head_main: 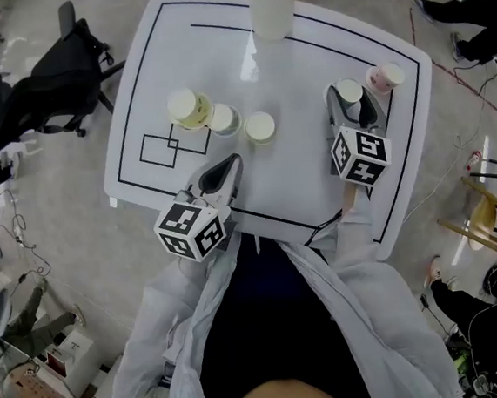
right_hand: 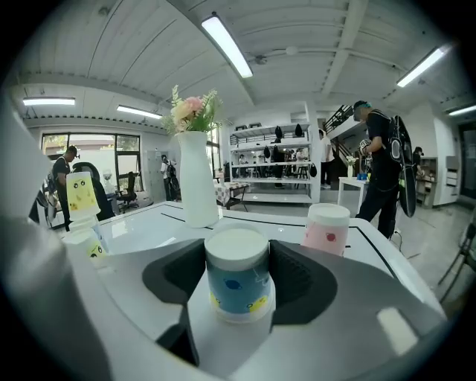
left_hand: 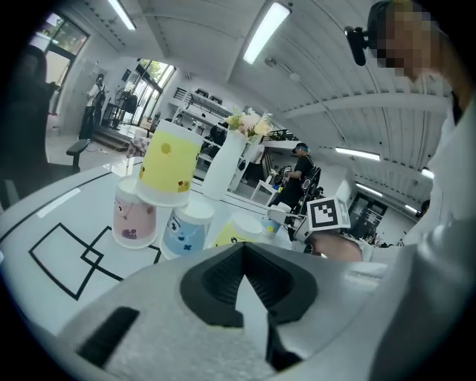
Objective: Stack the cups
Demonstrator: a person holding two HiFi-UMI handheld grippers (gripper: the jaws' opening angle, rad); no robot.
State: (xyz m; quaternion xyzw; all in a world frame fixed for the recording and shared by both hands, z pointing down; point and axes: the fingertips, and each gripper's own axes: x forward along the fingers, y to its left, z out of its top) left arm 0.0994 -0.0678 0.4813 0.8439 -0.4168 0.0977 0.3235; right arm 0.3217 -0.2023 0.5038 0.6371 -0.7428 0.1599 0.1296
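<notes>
Right claw [right_hand: 238,253] grips blue cup [right_hand: 238,292]; pink cup [right_hand: 325,229] beside.

Bare tabletop [head_main: 303,175] lies open between the cup cluster [head_main: 221,118] and the blue cup [head_main: 349,92].

A white table [head_main: 299,180] with black lines stands on a grey floor [head_main: 77,236]. A black office chair [head_main: 54,81] sits off the table's far left corner. Long strip lights [right_hand: 229,45] run along the white ceiling; open shelves [right_hand: 271,175] line the far wall. A person [right_hand: 381,160] stands beyond the table's right edge.
</notes>
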